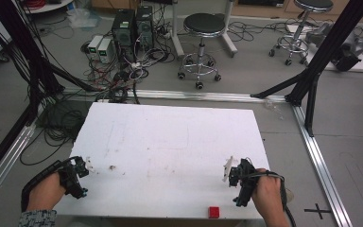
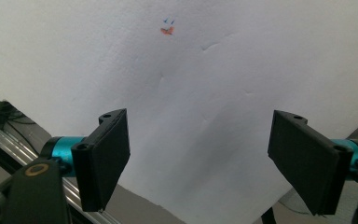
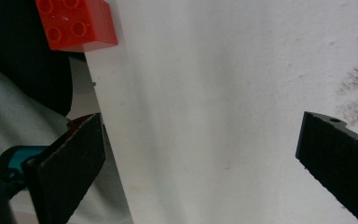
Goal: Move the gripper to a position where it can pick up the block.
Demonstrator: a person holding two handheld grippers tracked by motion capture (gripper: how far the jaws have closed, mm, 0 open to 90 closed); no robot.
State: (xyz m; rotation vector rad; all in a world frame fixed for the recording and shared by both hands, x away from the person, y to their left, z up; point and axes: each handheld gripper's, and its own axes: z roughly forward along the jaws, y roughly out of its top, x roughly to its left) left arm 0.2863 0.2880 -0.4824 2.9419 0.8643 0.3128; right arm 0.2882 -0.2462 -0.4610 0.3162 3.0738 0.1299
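A red brick (image 1: pixel 213 212) lies at the near edge of the white foam board (image 1: pixel 170 142); in the right gripper view the red brick (image 3: pixel 77 23) sits at the top left, partly over the board's edge. My right gripper (image 1: pixel 233 176) hovers over the board's near right part, right of the brick, jaws wide apart and empty; the right gripper (image 3: pixel 200 163) frames bare board. My left gripper (image 1: pixel 80 170) is at the board's near left corner, open and empty; the left gripper (image 2: pixel 198 158) looks down on white board.
A small red-and-blue mark (image 2: pixel 168 29) and a brown smudge (image 1: pixel 112 167) stain the board. Black frame posts (image 1: pixel 321 52) stand at the right and left. Two stools (image 1: pixel 202 28), computer cases (image 1: pixel 132 28) and tangled cables (image 1: pixel 118 80) lie on the floor beyond.
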